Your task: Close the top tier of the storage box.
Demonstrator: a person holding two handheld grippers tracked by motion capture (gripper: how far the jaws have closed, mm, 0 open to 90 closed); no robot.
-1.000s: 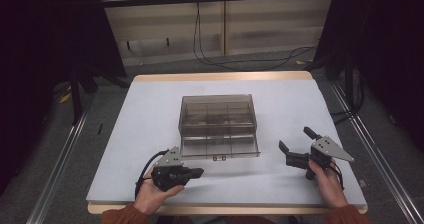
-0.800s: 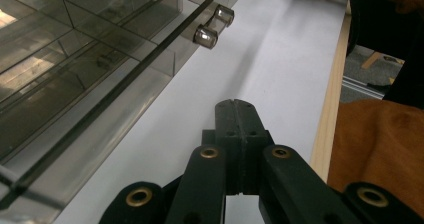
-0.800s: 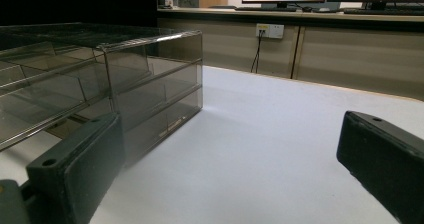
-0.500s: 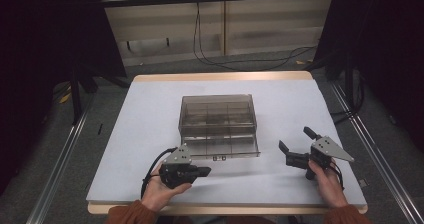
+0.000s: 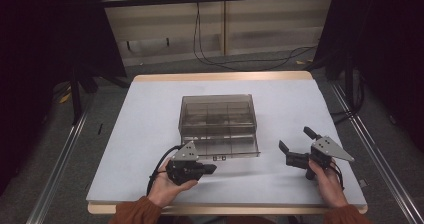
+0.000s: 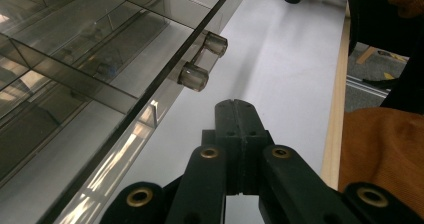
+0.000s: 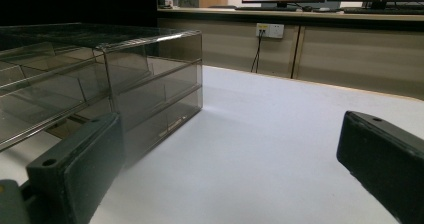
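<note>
A clear smoky compartment box point(image 5: 218, 124) sits mid-counter point(image 5: 150, 114), its two small round knobs point(image 6: 200, 59) on the near front edge. The left tongs point(image 5: 210, 169) — clenched, nothing between them — lie just beside those knobs. The right tongs point(image 5: 295, 144) rest near the box's right side, spread wide and empty.

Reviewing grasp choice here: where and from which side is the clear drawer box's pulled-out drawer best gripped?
Probably the small round knobs on the drawer front, approached from the person's side. They stick out clear of the flat panel, and the shut left gripper already points near them.
</note>
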